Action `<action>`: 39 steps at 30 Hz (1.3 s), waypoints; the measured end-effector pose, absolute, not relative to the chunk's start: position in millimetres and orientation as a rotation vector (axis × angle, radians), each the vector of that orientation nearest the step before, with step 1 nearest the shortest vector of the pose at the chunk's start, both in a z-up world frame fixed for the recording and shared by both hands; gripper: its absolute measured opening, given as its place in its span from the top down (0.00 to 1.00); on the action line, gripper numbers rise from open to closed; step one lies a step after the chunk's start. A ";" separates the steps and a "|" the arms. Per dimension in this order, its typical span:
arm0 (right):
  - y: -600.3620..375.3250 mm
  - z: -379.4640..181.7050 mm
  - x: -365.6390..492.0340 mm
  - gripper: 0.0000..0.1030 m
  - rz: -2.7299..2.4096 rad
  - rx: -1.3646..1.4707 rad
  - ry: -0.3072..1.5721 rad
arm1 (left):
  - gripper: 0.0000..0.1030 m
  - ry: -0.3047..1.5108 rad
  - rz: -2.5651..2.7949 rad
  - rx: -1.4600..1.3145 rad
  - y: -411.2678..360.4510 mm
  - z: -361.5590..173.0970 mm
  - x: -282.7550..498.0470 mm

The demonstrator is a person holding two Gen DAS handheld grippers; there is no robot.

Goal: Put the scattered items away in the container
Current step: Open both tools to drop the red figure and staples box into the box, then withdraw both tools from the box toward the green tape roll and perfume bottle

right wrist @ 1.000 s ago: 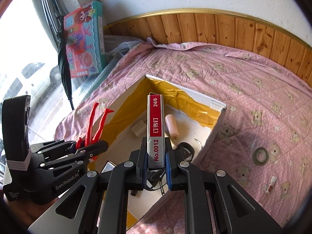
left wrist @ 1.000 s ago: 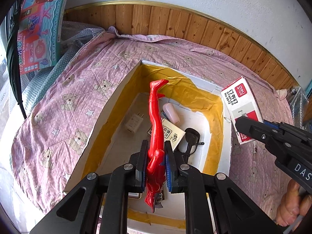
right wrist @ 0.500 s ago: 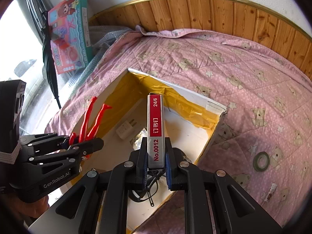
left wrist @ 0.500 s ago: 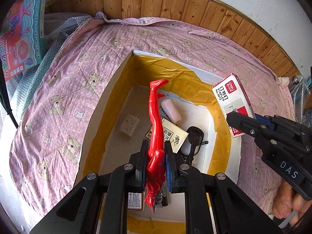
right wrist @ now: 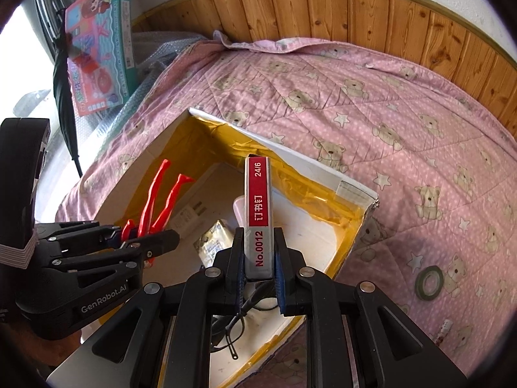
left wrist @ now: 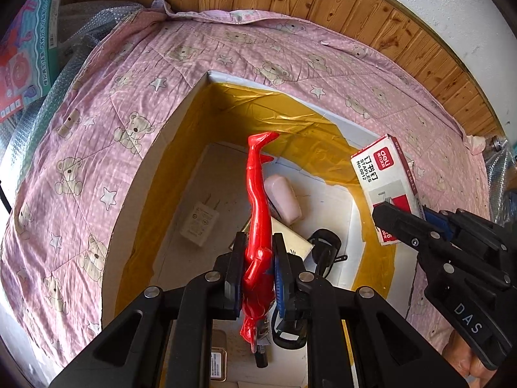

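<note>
A white box lined with yellow tape (left wrist: 181, 148) (right wrist: 352, 190) sits open on the pink bear quilt. My left gripper (left wrist: 257, 273) is shut on a red toy figure (left wrist: 257, 200) (right wrist: 161, 200), legs pointing away, held over the box interior. My right gripper (right wrist: 258, 258) is shut on a red and white staples box (right wrist: 257, 207) (left wrist: 384, 181), held above the box's right side. Inside lie a white charger (left wrist: 198, 224), a pink eraser-like block (left wrist: 284, 202), a small printed packet (right wrist: 215, 242) and black cable items (left wrist: 324, 247).
A green tape roll (right wrist: 428, 281) and a small white item (right wrist: 444, 328) lie on the quilt right of the box. A toy carton (right wrist: 100, 42) leans at the far left by bubble wrap. Wooden panelling (right wrist: 355, 9) borders the bed. A hand (left wrist: 468, 355) holds the right gripper.
Both grippers have moved forward and lower over the box, still holding their items; the box interior looks closer and larger in both views.
</note>
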State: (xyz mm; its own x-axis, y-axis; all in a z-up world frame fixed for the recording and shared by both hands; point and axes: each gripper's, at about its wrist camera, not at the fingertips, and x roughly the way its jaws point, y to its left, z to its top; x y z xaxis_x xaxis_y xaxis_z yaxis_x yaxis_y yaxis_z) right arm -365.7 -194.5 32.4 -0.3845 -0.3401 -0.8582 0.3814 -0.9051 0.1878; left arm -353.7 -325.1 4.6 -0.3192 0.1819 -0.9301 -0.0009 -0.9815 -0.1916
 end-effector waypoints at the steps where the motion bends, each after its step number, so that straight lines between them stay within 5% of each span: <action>1: -194.8 31.0 -365.7 0.81 -2.316 1.410 0.066 | 0.80 -0.249 2.449 -1.767 -326.7 1.8 -353.7; 3: -190.8 27.8 -364.6 0.67 -2.337 1.409 0.055 | 0.68 -0.248 2.467 -1.770 -329.6 -1.2 -351.9; 16: -150.5 47.4 -279.8 0.67 -2.346 1.288 -0.191 | 0.67 -0.160 2.554 -1.572 -325.9 44.5 -282.8; 39: -140.8 72.2 -113.5 0.67 -2.253 1.124 -0.328 | 0.67 -0.057 2.770 -1.253 -275.2 118.9 -114.3</action>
